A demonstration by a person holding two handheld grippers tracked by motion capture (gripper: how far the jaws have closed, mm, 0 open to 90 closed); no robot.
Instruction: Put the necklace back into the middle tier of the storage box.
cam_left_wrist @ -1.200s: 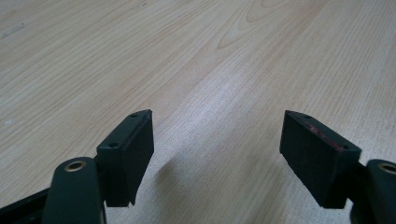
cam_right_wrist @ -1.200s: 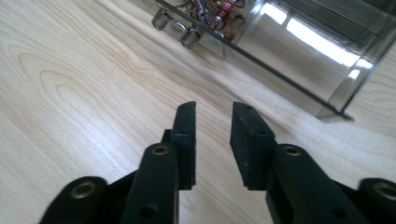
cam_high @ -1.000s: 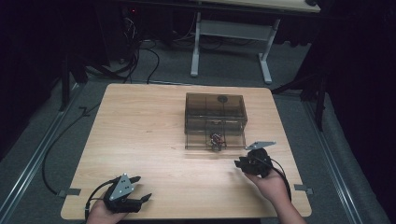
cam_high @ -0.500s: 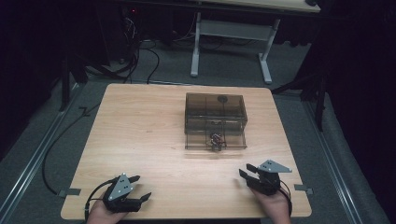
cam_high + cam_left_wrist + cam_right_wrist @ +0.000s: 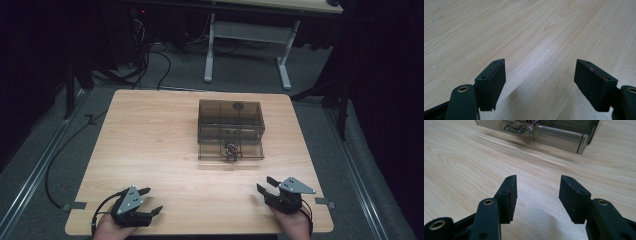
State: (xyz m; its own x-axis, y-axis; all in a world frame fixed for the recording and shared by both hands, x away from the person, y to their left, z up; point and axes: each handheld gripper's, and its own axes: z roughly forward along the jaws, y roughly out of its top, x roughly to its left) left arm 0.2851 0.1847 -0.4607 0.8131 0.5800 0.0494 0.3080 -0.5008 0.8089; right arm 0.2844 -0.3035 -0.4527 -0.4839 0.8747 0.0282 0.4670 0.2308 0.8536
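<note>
We take the smoked-plastic drawer box at mid-table as our reference for all positions. One second ago the right gripper stood just off the box's near right corner, close to the pulled-out lower drawer; it has since drawn back toward the near edge of the table and now rests well apart from the box, on the near right. Its jaws have just been opening, and in the right gripper view they stand released with bare wood between the pads and nothing gripped. The small dark object with reddish parts lies in the open drawer at the front of the box, where it also lay in the earlier frames; from the right gripper view we see only metallic ends and reddish wire behind the drawer front, so we cannot identify it further. The left gripper remains in the same spot as a second ago, well apart from the box on the near left, and the left gripper view shows its jaws spread wide over bare table. We judge that the placement of the object into the drawer is complete and that both hands have returned to rest. The drawer is not yet pushed in; closing it would be the likely remaining step.
</note>
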